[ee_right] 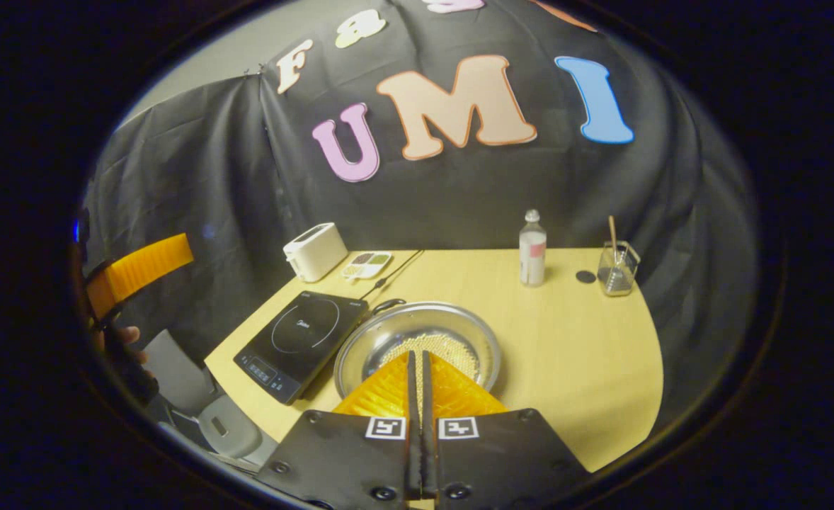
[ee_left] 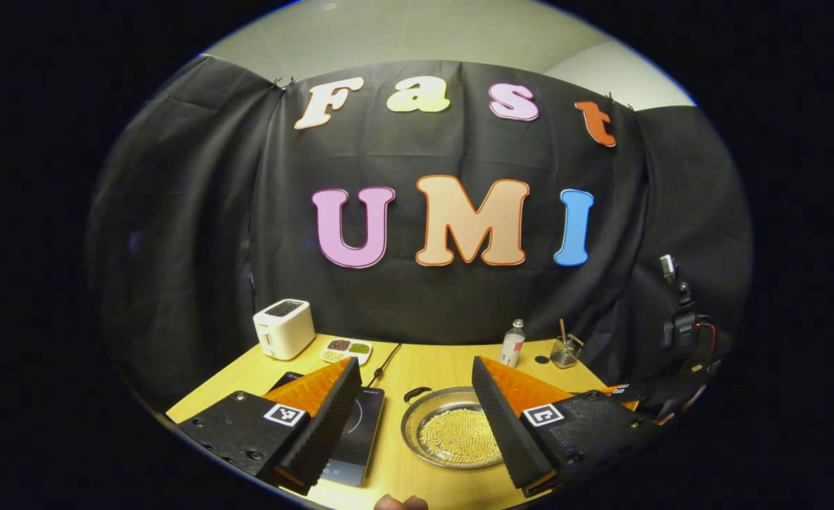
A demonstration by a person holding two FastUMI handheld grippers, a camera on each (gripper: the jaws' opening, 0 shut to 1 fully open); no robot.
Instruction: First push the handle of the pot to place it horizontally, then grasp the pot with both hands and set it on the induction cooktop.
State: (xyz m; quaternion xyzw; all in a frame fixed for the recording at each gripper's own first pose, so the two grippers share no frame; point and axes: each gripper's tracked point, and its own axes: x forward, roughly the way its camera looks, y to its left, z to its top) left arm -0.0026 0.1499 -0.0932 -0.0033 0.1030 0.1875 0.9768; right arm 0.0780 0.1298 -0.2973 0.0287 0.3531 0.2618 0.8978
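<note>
The pot (ee_left: 424, 414) is a shallow metal pan with pale beans in it, standing on the wooden table (ee_left: 445, 361). Its small black handle (ee_left: 417, 392) sticks out at the far left of the rim. The black induction cooktop (ee_left: 360, 425) lies just left of it. My left gripper (ee_left: 415, 363) is open, raised above the table's near edge, its fingers straddling the pot and cooktop. In the right gripper view, my right gripper (ee_right: 417, 355) is shut with nothing in it, over the near side of the pot (ee_right: 459, 319); the handle (ee_right: 389, 304) points toward the cooktop (ee_right: 300, 336).
At the back left stand a white toaster (ee_right: 316, 251) and a small dish of beans (ee_right: 367, 264). A bottle (ee_right: 532, 248), a glass with sticks (ee_right: 617, 268) and a dark disc (ee_right: 585, 276) sit at the back right. The cooktop's cable (ee_right: 396, 273) runs backward.
</note>
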